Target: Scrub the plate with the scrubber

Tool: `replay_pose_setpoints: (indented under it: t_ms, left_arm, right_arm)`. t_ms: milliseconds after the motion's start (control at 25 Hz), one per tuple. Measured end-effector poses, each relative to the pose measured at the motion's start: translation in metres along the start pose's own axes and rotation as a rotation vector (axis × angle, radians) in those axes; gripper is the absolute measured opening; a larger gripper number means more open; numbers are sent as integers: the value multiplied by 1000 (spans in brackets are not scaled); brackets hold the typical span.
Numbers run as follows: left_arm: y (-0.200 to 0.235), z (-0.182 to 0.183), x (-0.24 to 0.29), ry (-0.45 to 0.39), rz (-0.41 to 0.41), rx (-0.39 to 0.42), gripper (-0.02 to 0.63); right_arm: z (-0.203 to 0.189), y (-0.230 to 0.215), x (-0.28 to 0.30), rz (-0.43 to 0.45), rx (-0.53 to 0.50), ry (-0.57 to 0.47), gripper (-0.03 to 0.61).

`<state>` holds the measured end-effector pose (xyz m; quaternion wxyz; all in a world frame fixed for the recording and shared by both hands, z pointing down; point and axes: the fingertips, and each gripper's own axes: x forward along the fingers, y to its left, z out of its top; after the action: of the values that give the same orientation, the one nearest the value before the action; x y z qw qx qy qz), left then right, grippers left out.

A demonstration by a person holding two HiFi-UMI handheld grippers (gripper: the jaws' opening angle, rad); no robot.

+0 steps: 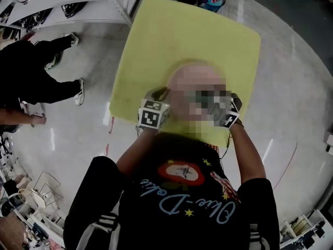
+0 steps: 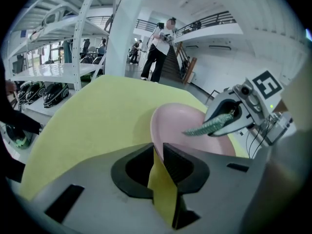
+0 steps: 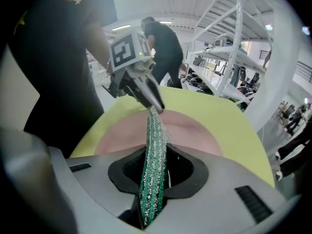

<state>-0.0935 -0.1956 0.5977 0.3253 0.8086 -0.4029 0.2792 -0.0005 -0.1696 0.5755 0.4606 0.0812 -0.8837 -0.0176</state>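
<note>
Table (image 1: 156, 46), yellow, rounded corners, standing on a pale glossy floor (image 1: 291, 87). It is the largest item and carries all the work.

Shelving (image 2: 63, 33), white metal, behind the table in both gripper views, with dark items on its lower tiers.

Bystander (image 1: 36, 72), in dark clothes, on the floor to the left of the table in the head view. Further people stand far off by a staircase in the left gripper view.

Plate (image 2: 180, 126), pink, shallow, round, over the near part of the table. In the head view a mosaic patch covers it. Its near rim runs straight into the left gripper's jaws.

Left gripper (image 2: 158, 152), grey body, black pads. Its jaws are closed on the plate's rim, one pad on each face of the edge, and the table's yellow shows through the slit below. In the right gripper view its tips sit at the far rim of the plate. Marker cube (image 1: 154, 113) on top.

Right gripper (image 3: 155, 155), same build. Its jaws are pinched on the scrubber, which stands edge-on between the pads. It hangs above the plate's right half in the left gripper view.

Scrubber (image 3: 155, 145), green with silver thread, flat and narrow. It projects forward from the right jaws over the plate's hollow, its tip close to the left gripper's tips. Contact with the plate's surface cannot be told.
</note>
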Motion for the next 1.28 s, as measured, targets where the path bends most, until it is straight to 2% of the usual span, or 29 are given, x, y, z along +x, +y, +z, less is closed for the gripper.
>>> replay_pose_setpoints:
  t_ms: [120, 280, 440, 520, 720, 1280]
  left_arm:
    - [0, 0, 1, -1, -1, -2, 49]
    - [0, -2, -1, -3, 3, 0, 48]
    - [1, -2, -1, -1, 0, 8, 48]
    - [2, -4, -1, 0, -6, 10, 48]
    - [4, -5, -3, -1, -10, 18, 49]
    - [3, -3, -2, -13, -8, 22, 48]
  right_arm:
    - [-2, -30, 3, -71, -40, 38, 63]
    - [-5, -48, 11, -83, -93, 93, 63]
    - [-13, -57, 18, -82, -199, 153, 63]
    - [-16, -59, 20, -84, -210, 158, 63]
    - [-21, -52, 26, -54, -178, 171, 63]
    - [-49, -18, 8, -52, 86, 187, 64]
